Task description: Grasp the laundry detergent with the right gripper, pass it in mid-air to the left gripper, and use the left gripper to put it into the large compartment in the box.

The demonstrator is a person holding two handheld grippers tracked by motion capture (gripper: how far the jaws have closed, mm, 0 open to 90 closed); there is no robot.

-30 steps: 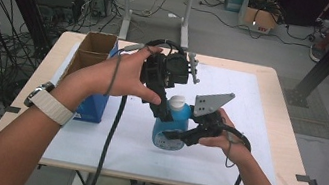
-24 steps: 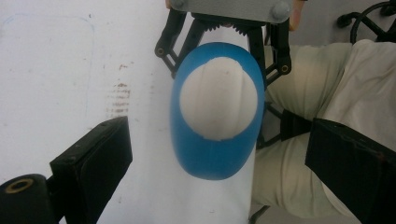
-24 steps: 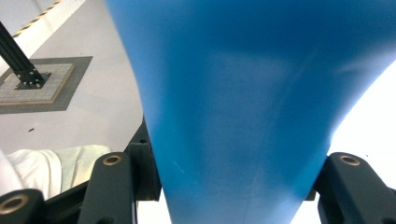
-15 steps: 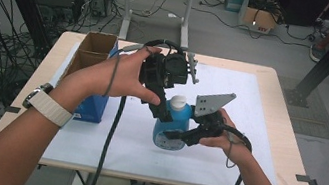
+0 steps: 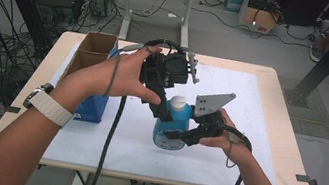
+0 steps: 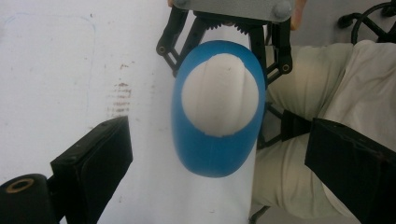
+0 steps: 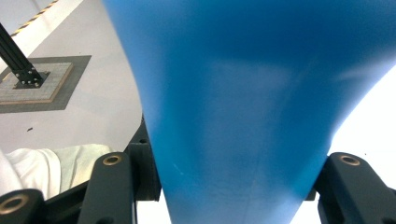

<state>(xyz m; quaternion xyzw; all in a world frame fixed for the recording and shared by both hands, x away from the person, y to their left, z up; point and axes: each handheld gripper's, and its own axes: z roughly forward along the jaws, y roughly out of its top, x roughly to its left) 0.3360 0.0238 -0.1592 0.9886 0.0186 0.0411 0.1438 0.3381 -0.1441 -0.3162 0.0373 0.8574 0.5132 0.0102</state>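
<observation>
A blue bottle [image 5: 170, 130] with a white cap [image 5: 178, 103] stands upright on the white mat [image 5: 232, 99] at the table's middle. My right gripper [image 5: 184, 135] comes in from the right and is shut on the bottle's lower body; in the right gripper view the blue bottle [image 7: 243, 93] sits tight between both jaws of the right gripper [image 7: 233, 191]. My left gripper [image 5: 165, 112] hangs over the bottle, pointing down. In the left gripper view the left gripper [image 6: 224, 163] is open, its jaws wide apart on either side of the white cap [image 6: 219, 95], not touching it.
An open brown cardboard box [image 5: 95, 43] and a blue box [image 5: 91, 108] stand at the table's left side. The person's legs [image 6: 322, 93] are under the near table edge. Floor cables and desks lie beyond the table.
</observation>
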